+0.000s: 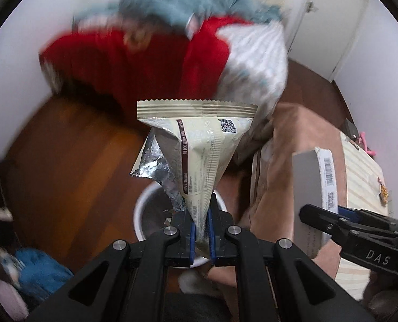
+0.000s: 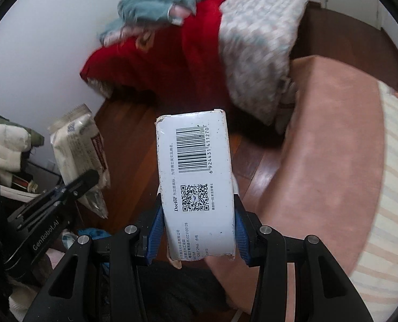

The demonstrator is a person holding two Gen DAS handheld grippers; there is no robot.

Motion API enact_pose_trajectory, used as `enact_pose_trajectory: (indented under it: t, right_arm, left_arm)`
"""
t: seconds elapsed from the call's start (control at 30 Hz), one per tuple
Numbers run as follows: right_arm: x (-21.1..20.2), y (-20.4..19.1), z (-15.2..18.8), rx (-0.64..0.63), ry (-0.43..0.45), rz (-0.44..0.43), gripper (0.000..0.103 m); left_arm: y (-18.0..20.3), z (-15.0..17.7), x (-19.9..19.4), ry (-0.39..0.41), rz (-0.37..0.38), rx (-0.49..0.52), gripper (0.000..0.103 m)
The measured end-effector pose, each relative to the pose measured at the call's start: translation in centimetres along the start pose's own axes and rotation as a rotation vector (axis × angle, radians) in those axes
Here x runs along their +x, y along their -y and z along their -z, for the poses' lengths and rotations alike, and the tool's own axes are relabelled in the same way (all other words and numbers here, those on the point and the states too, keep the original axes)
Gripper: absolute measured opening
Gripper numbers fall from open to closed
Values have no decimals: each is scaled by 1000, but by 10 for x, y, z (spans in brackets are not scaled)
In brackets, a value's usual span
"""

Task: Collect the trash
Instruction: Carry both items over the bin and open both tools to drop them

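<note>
The left gripper pinches the torn lower end of a cream snack wrapper, which stands up over a white bin on the wooden floor. The right gripper clamps a white toothpaste box by its long sides, beside a pink-covered bed piled with red, blue and striped bedding.

Two grippers show: the left gripper and the right gripper. One cream wrapper, one white carton, and one white bin directly below the wrapper. One clothes pile beyond the bin.
</note>
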State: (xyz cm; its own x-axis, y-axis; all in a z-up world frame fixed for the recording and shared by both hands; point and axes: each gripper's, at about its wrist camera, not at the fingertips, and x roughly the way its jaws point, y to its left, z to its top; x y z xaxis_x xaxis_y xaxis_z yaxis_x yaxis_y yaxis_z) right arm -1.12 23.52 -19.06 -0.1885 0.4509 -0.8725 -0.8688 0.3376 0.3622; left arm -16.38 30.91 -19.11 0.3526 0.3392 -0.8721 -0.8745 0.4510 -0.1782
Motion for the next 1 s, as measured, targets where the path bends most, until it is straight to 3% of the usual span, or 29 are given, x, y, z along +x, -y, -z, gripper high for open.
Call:
enact_pose_trajectory:
  t: [0.1,0.23,0.5,0.57,0.6,0.63,0.67,0.77,0.93,1.0]
  right_arm:
    - [45,-4,-7,9,-69,10,48]
    - [105,1,-14,21,-166,33,48]
    - [206,9,-16,26,-329,70,48]
    - [224,14,-19,27,-360,71,49]
    - [231,15,-22,30,-374,70,49]
    - [239,18,-24,36,-389,73,50]
    - [245,20,-25,33,-408,72,50]
    - [257,22,-22,31,-452,54,53]
    - [265,20,-17,12,-508,9,84]
    - [260,14,-15,-5,-506,18,85]
  left_arm:
    - [-29,2,50,-141,77,-97,5]
    - [-61,4,115,-289,117,-195,7]
    - [-98,5,194,-459,180,-343,8]
    - [-105,9,205,-485,157,-350,22]
    - [-107,10,208,-489,146,-355,44]
    - [-109,11,209,-490,133,-363,76]
    - [-111,8,213,-489,126,-369,87]
    - [-124,13,208,-484,113,-390,91]
    - [-135,18,190,-441,47,-392,101]
    - [-139,21,177,-405,0,-376,101]
